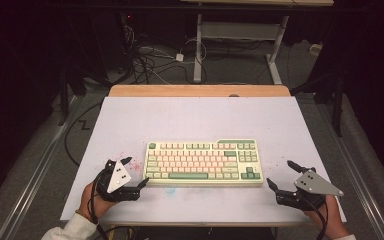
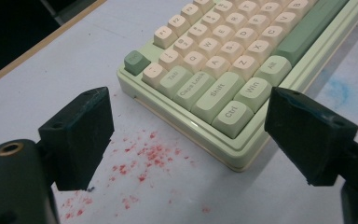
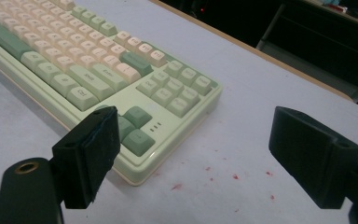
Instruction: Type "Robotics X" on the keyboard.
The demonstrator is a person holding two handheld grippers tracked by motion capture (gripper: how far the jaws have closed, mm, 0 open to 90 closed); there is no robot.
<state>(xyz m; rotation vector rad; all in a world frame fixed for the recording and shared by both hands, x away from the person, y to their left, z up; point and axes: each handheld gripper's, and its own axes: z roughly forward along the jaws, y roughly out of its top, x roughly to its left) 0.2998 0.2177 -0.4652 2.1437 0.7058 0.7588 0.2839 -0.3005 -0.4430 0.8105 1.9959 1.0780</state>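
Left hand (image 1: 91, 199) comes in from the bottom left edge, white sleeve (image 1: 69, 231) at the wrist, resting low on the white counter (image 1: 190, 120). It holds the left gripper (image 1: 135, 172), angled toward the right, at the keyboard's near-left corner. Fingers (image 2: 81, 135) spread wide, nothing between them; in the left gripper view they frame the Ctrl-key corner without touching it. Red specks (image 2: 144, 156) stain the counter just beside that corner.

Keyboard (image 1: 204, 161) lies flat mid-counter, near the front edge, long side parallel to it. Green case, cream keys, darker green modifiers and spacebar. It sits between the two grippers, apart from both.

Right hand (image 1: 327, 215) enters from the bottom right corner, also low on the counter. Right gripper (image 1: 281, 175) points left and slightly away, toward the keyboard's near-right corner, a bit farther off than the left one. Fingers (image 3: 91, 154) wide apart, empty; the right gripper view shows the arrow-key corner past the left finger, few red specks (image 3: 205, 177) on the counter between them.

Dark floor and cables (image 1: 150, 60) behind the counter.
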